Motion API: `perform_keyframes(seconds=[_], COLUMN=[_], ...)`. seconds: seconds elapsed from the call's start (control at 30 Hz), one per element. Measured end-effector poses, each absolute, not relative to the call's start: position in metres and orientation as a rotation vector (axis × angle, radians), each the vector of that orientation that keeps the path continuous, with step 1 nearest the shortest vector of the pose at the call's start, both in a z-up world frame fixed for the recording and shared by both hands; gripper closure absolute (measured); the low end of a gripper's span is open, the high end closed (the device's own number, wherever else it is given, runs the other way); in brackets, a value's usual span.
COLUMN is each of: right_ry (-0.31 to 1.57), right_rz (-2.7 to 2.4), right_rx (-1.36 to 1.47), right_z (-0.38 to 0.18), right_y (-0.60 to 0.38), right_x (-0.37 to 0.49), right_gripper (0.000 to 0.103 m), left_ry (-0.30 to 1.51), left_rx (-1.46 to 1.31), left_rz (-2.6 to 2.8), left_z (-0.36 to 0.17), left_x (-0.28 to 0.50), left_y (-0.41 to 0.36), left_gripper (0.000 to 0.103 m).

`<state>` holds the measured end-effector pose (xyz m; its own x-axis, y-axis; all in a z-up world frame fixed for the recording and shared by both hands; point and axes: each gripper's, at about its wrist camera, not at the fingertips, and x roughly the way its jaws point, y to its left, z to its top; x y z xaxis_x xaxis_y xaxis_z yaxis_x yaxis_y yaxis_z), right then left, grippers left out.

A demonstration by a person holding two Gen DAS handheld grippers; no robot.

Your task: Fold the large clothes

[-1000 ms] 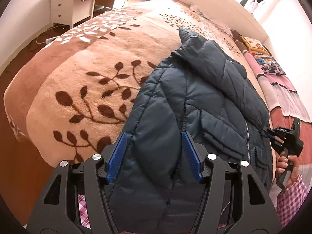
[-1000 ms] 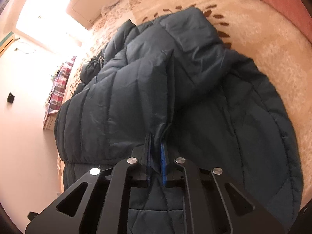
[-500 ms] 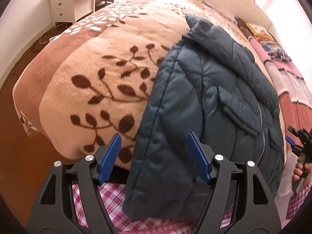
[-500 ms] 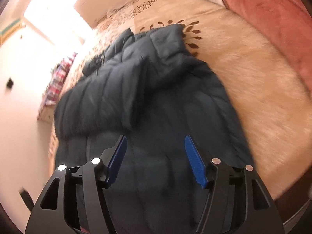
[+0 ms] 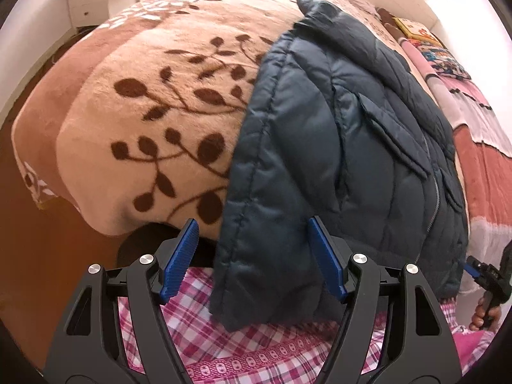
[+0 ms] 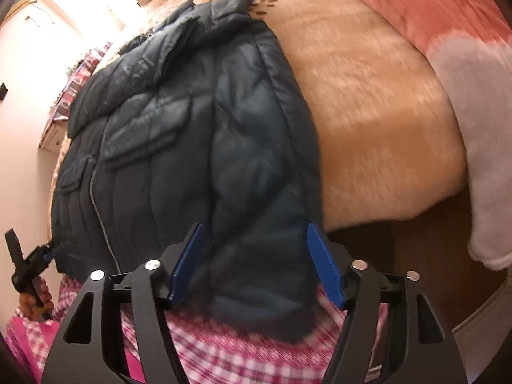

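Observation:
A dark blue puffer jacket point(image 5: 336, 147) lies zipped, front up, on the bed, with its hem hanging over the near edge. My left gripper point(image 5: 252, 233) is open over the hem's left corner; fabric lies between the blue pads without being pinched. My right gripper point(image 6: 254, 233) hovers over the jacket point(image 6: 179, 134) at its lower right corner. Its jaws are opening, the fabric sits loose between them and the pads do not press it. Each gripper also shows small in the other's view: the right gripper point(image 5: 486, 275) and the left gripper point(image 6: 28, 262), both held by a hand.
A peach blanket with brown leaves point(image 5: 144, 96) covers the bed. Pink checked cloth point(image 5: 240, 345) on the person fills the foreground. A white nightstand point(image 5: 84, 3) stands far left, patterned pillows point(image 5: 428, 41) at the head. A pink-and-white blanket point(image 6: 464, 48) lies to the right.
My right gripper let go of the jacket fold it pinched, opened wide and swung right to the jacket's lower right corner. My left gripper drew back and down toward the hem.

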<state>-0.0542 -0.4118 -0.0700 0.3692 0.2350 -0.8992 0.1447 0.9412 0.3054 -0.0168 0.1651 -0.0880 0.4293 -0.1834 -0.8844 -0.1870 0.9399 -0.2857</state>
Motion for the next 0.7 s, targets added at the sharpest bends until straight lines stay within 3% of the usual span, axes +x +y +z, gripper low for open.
perform_keyframes(seconds=[0.57,0.6,0.63,0.7], right_ry=[1.291,1.295,1.306,1.321], right_rz=[0.118,0.128,0.151,0.172], right_rx=[0.434,0.431,0.435,0.439], right_z=[-0.114,-0.115,-0.117,-0.12], right_y=[-0.422,-0.42,-0.418,-0.415], right_x=[-0.059,-0.058,-0.057,-0.057], right_gripper=[0.029,0.036,0.048,0.058], left_ry=[1.191,1.194,1.194,1.2], left_rx=[-0.524,-0.526,-0.524,-0.512], left_rz=[-0.071,-0.073,-0.077,-0.089], left_z=[-0.119,-0.12,-0.121,-0.122], left_x=[-0.015,-0.015,-0.016,-0.016], left_y=[0.173,0.172,0.172,0.171], left_gripper=[0.033,0.033,0.033,0.037])
